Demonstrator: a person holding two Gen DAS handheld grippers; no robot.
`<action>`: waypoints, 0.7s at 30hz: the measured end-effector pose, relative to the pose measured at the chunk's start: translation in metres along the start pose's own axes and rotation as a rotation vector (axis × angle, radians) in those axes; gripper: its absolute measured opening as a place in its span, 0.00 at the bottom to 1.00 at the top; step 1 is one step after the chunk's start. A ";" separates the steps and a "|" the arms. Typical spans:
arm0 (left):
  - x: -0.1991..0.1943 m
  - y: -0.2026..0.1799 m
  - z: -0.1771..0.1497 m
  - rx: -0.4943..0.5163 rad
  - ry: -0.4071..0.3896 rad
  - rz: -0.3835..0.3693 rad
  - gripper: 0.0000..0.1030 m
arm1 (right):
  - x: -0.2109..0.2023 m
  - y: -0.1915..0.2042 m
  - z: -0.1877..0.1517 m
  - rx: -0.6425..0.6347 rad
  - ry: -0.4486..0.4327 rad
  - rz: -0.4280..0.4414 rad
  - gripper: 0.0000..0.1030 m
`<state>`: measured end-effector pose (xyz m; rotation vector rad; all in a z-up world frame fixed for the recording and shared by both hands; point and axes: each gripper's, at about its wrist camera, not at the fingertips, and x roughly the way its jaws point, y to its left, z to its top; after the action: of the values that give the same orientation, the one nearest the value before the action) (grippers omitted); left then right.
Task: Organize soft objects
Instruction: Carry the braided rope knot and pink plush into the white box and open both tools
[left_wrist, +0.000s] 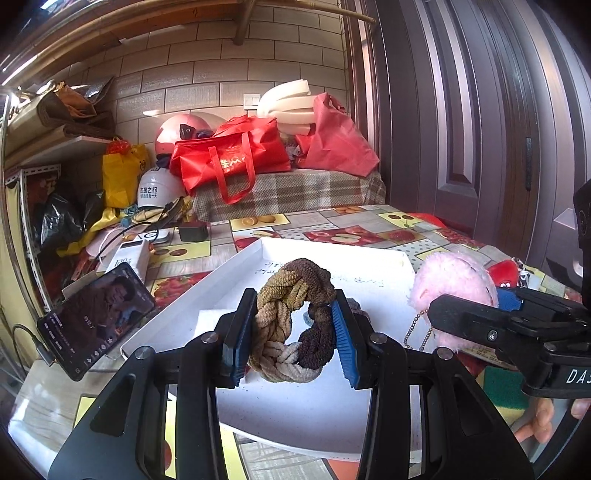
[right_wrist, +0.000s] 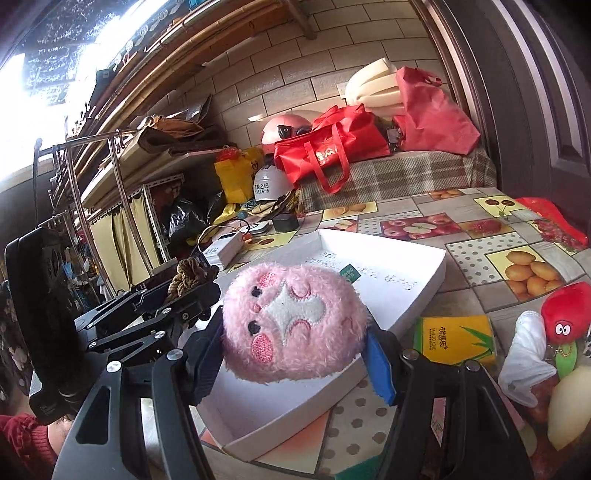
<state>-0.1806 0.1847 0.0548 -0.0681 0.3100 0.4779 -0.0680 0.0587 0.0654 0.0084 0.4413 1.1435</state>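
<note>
My left gripper (left_wrist: 291, 332) is shut on a braided brown and tan hair band (left_wrist: 291, 317) and holds it over the white shallow box (left_wrist: 369, 254). My right gripper (right_wrist: 295, 354) is shut on a fluffy pink plush purse (right_wrist: 291, 321) and holds it above the same white box (right_wrist: 406, 258), near its front edge. In the left wrist view the right gripper (left_wrist: 480, 314) reaches in from the right with the pink purse (left_wrist: 450, 284) and its chain. In the right wrist view the left gripper with the hair band (right_wrist: 186, 277) shows at the left.
A red strawberry plush (right_wrist: 565, 314), a white sock (right_wrist: 528, 350), a yellow tissue pack (right_wrist: 454, 336) and a pale soft toy (right_wrist: 569, 406) lie right of the box on the fruit-patterned tablecloth (right_wrist: 480, 229). A phone (left_wrist: 96, 317), power bank (left_wrist: 129, 258) and charger (left_wrist: 194, 232) lie to the left.
</note>
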 end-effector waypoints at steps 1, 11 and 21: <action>0.003 0.001 0.001 0.000 0.001 0.006 0.38 | 0.002 0.003 0.000 -0.009 -0.001 -0.002 0.65; 0.022 0.021 0.006 -0.043 -0.001 0.049 0.38 | 0.015 -0.013 0.011 -0.033 -0.033 -0.090 0.65; 0.045 0.029 0.015 -0.064 -0.002 0.093 0.39 | 0.029 -0.044 0.027 -0.021 -0.072 -0.210 0.65</action>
<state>-0.1520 0.2326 0.0553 -0.1156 0.2969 0.5799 -0.0108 0.0717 0.0703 -0.0149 0.3569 0.9386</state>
